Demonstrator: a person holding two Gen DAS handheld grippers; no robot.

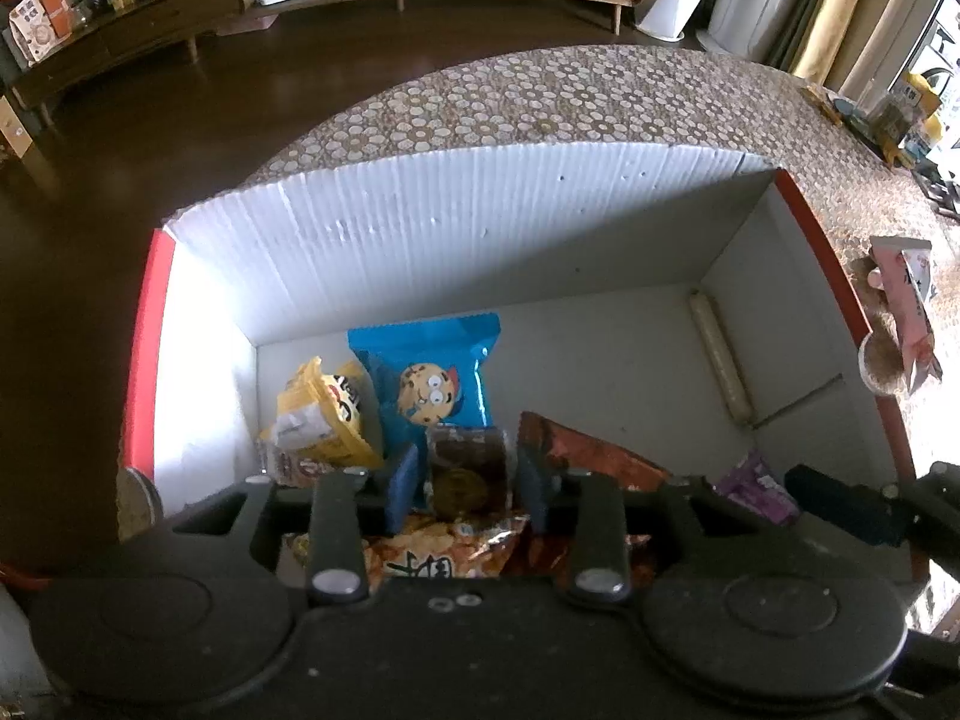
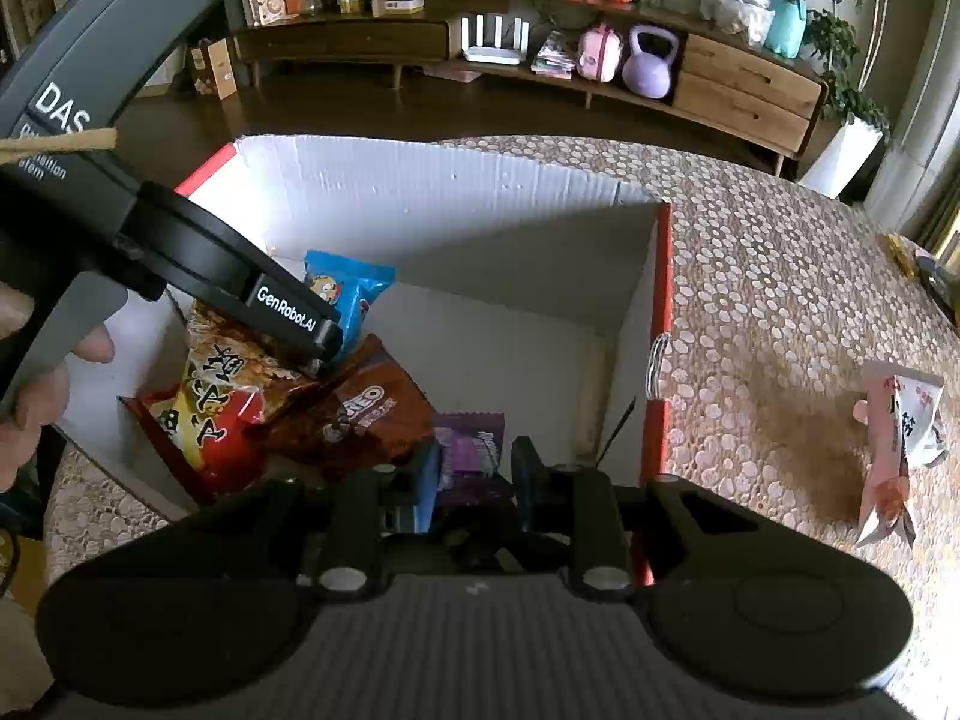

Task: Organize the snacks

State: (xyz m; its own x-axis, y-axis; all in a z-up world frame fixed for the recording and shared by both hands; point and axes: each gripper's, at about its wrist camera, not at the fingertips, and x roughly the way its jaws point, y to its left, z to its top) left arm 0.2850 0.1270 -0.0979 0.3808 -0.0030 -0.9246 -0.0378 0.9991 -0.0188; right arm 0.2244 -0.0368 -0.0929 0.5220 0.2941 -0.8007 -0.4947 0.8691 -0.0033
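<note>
A white cardboard box (image 1: 372, 228) with red rims holds several snacks. My left gripper (image 1: 468, 487) reaches down into it, jaws open a little wider than a clear-wrapped brown cake (image 1: 467, 462) that stands between them with slim gaps at each side. Around the cake lie a blue cookie packet (image 1: 438, 372), a yellow packet (image 1: 324, 414), an orange snack bag (image 1: 444, 546) and a brown Oreo bag (image 1: 588, 450). My right gripper (image 2: 477, 480) sits at the box's near right corner, shut on a purple packet (image 2: 471, 450). A pink packet (image 2: 900, 450) lies on the table outside the box.
A pale sausage stick (image 1: 720, 360) lies along the box's right wall. The table wears a patterned cloth (image 2: 780, 276). A person's hand (image 2: 36, 372) holds the left gripper's handle. A low wooden sideboard (image 2: 744, 84) with a purple kettlebell stands across the dark floor.
</note>
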